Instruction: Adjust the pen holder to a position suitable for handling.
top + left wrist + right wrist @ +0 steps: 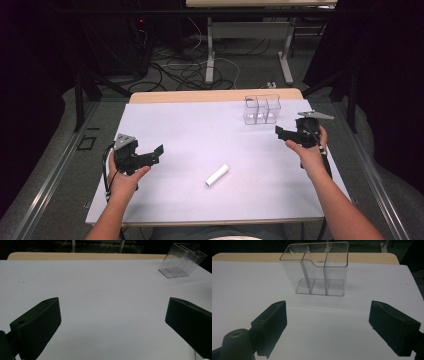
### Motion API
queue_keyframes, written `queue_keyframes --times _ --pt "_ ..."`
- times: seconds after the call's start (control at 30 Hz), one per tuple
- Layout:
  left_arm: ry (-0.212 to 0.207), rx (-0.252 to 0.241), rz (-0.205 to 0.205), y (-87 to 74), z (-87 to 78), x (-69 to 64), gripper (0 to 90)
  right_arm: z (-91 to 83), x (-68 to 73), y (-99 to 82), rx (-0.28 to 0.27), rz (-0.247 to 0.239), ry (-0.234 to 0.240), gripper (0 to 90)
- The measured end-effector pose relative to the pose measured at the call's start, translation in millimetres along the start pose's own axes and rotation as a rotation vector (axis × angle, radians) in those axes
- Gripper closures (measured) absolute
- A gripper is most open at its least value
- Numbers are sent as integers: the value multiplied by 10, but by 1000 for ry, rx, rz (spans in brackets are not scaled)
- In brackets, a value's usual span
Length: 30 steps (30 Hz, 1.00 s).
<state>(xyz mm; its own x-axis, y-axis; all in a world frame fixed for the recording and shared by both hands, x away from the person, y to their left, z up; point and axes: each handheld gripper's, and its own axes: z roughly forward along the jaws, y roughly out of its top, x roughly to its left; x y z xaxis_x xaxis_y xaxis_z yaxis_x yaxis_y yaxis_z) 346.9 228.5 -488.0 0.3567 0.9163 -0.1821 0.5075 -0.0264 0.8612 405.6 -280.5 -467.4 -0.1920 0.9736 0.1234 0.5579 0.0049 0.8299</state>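
While both hands hover over the white-covered counter (190, 130), the left gripper (150, 156) has its jaws spread wide, with nothing between them; in the left gripper view bare white surface lies in the gap. It sits at the near left of the counter, and its jaws point toward the middle. The right gripper (289, 134) is at the far right edge, jaws likewise wide apart and empty, facing the clear plastic organizer (318, 270), which stands upright just ahead of them. That organizer is split into compartments, three as far as the glare lets me judge, and all look empty. A white cylinder (217, 175) lies on its side near the front middle of the counter, between the two hands, well apart from the organizer and touched by neither gripper.
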Motion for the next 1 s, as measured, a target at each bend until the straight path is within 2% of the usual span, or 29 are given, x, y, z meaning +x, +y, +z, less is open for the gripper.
queue_keyframes --times 0.13,0.33,0.43,0.47,0.7,0.83,1.0 --pt "1 3 -5 -6 -6 3 2 30 5 111 -5 -6 -10 153" --pt "5 10 -13 -14 -7 17 2 155 56 390 52 -27 -13 162" --pt "7 10 -10 -17 -6 23 2 198 70 467 64 -48 -13 197" --pt "7 8 -11 -18 -5 25 2 242 84 534 74 -65 -28 220" --pt "12 16 -16 -33 -22 36 2 372 75 717 88 -42 -41 305" --pt "16 14 -20 -38 -39 48 2 498 57 834 119 -33 -64 362" --pt "22 8 -23 -43 -45 63 2 619 17 931 147 -26 -71 378"
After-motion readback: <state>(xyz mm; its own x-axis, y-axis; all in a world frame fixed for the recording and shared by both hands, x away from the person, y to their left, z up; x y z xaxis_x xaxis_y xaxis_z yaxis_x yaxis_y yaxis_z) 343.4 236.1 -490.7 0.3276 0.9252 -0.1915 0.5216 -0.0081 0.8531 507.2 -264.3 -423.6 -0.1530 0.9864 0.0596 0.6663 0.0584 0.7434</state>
